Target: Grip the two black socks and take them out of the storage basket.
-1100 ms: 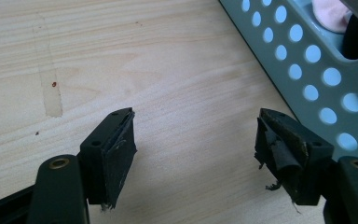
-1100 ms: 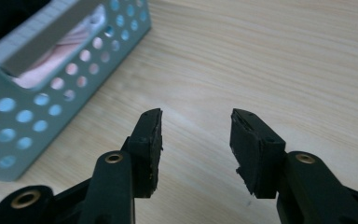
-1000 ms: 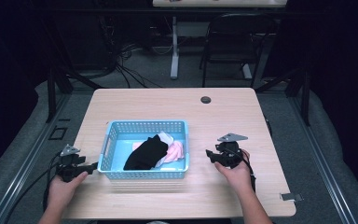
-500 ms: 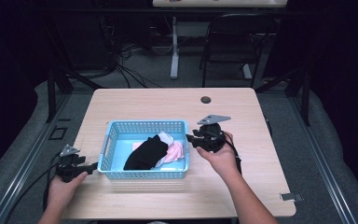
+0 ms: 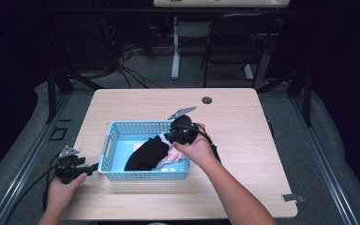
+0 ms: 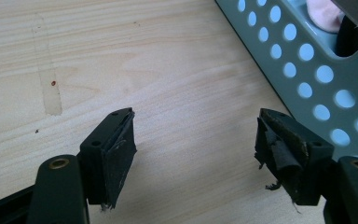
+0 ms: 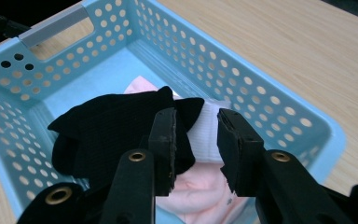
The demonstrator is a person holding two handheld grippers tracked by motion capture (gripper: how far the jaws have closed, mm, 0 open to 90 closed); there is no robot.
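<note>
Wooden surface (image 5: 243, 140) is carrying a blue basket (image 5: 122, 127) holding a black garment (image 5: 145, 154) lying over pink cloth (image 5: 174, 155). Right gripper (image 7: 196, 140), jaws just closing with nothing clamped, is hovering above them. Left gripper (image 6: 196, 144), jaws apart, is resting left of the basket.

I am working in what looks like a lab or recording studio. A light wooden table (image 5: 243, 140) with a cable grommet (image 5: 207, 100) sits on grey carpet (image 5: 304, 140) at the frame's centre. Black curtains (image 5: 342, 51) darken both sides. Loose cables (image 5: 126, 65) tangle on the floor at upper left, beside a desk leg (image 5: 175, 51) and a black chair (image 5: 236, 42) at top centre.
</note>
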